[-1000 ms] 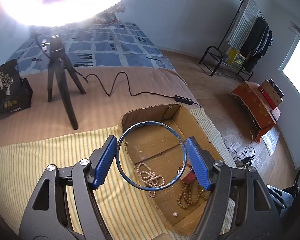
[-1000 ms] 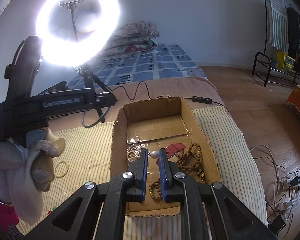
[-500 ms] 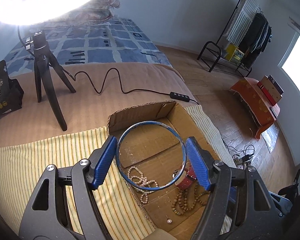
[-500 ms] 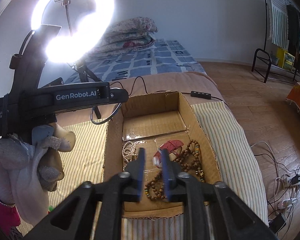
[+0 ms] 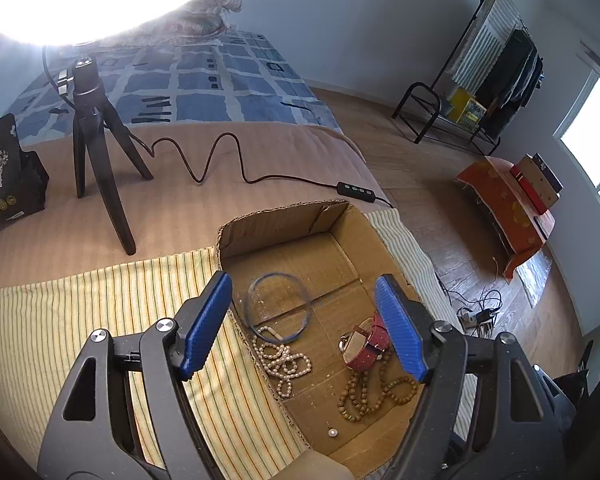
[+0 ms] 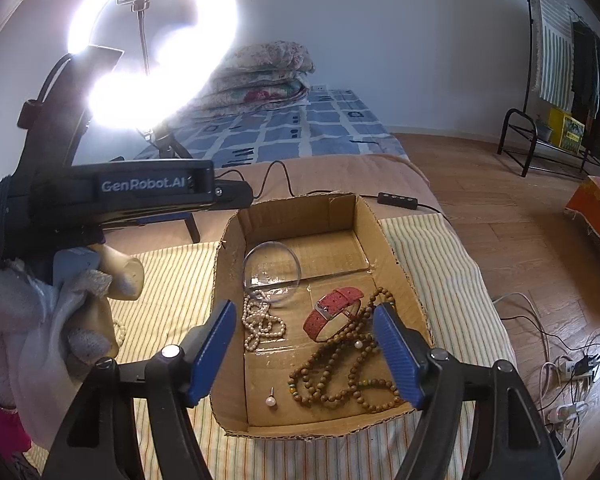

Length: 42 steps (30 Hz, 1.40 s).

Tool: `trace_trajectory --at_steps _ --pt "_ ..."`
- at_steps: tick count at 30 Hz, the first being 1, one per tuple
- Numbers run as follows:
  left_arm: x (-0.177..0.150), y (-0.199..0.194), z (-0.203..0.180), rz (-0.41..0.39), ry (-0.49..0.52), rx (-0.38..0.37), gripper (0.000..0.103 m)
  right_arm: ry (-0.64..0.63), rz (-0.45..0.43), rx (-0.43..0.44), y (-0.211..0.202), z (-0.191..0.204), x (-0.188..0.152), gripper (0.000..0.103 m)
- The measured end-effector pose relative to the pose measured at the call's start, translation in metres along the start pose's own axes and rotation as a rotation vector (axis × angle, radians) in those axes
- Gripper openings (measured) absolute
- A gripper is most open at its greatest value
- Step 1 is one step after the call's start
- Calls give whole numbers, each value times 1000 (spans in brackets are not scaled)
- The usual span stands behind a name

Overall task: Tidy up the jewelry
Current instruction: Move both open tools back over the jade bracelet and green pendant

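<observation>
Cardboard box [image 6: 400,268] holds blue bangle [image 5: 278,306], far-left inside | left gripper [image 5: 304,326], right gripper [image 6: 306,354] both spread, empty above box | step: bangle deposited | next: likely fetch bracelet on cloth, left of box

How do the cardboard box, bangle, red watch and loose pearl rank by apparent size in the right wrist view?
1. Cardboard box, by far the largest.
2. Bangle and red watch: alike in span; the watch lies nearer the camera, so no ranking between them.
3. Loose pearl, the smallest.
</observation>
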State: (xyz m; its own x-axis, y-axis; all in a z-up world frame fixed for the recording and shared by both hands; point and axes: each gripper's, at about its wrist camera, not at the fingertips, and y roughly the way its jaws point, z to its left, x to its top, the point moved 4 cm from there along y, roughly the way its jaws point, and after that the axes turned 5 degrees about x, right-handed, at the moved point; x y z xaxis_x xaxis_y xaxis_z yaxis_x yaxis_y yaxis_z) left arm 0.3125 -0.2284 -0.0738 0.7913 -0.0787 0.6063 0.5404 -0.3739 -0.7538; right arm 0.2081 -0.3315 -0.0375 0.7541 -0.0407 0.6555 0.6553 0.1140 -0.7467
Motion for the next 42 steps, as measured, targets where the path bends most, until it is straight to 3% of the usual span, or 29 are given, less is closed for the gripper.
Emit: trace_trajectory --at_steps 15,28,31,42 --pt "1 -48 15 -65 6 22 76 -18 -32 3 -23 15 4 76" --pt "-11 -112 53 -145 35 94 76 -34 -96 42 -49 40 4 96" --pt "-18 -126 67 -144 38 114 76 -31 -122 50 -55 47 2 103" --pt "-58 -139 137 -62 25 199 78 -99 -92 102 -54 79 -18 103"
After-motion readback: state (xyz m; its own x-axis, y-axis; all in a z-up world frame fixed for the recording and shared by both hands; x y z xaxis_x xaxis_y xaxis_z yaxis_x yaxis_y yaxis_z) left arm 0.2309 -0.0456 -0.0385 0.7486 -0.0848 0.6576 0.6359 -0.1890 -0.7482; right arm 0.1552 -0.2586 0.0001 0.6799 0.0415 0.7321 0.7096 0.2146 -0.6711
